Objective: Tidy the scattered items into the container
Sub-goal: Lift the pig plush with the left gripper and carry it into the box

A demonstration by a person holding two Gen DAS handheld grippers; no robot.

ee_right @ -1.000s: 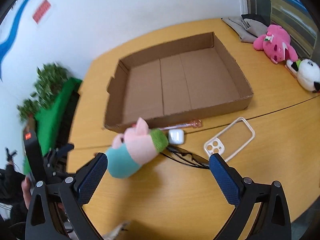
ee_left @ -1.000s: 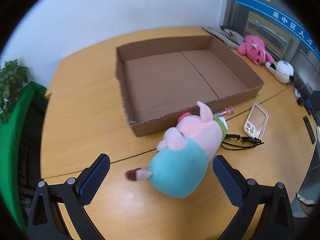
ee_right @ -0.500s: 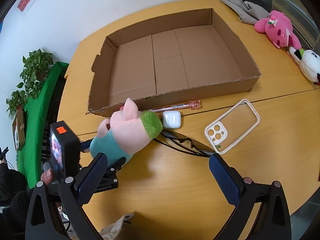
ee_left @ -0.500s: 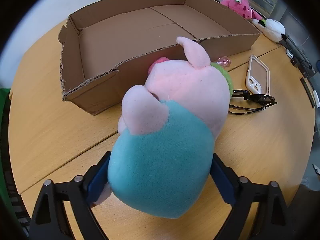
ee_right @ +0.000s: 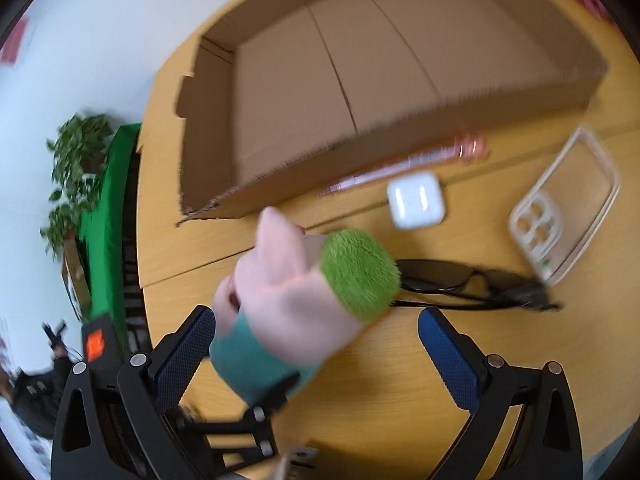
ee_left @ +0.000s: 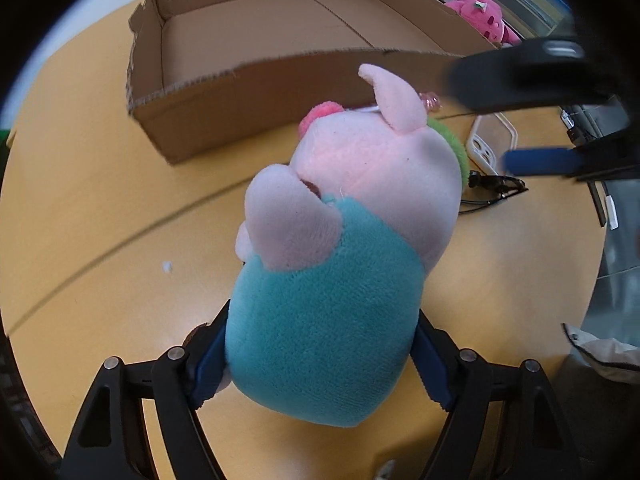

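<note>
My left gripper [ee_left: 320,360] is shut on the teal body of a pink pig plush [ee_left: 352,216] and holds it above the table. The plush also shows in the right wrist view [ee_right: 304,304], between my right gripper's fingers. My right gripper [ee_right: 316,344] is open and empty, and shows blurred in the left wrist view [ee_left: 536,160]. The open cardboard box [ee_left: 256,92] lies ahead; it is empty in the right wrist view [ee_right: 400,80]. On the table lie black sunglasses [ee_right: 472,284], a white earbud case [ee_right: 416,204], a clear phone case [ee_right: 564,208] and a pink pen [ee_right: 404,168].
A pink plush toy [ee_left: 484,16] lies beyond the box at the far right. A potted plant [ee_right: 76,176] and green cloth [ee_right: 108,216] stand off the table's left side. The table's right edge is close in the left wrist view.
My left gripper has closed on the plush and lifted it off the table. My right gripper has moved down and forward, close to the plush and sunglasses.
</note>
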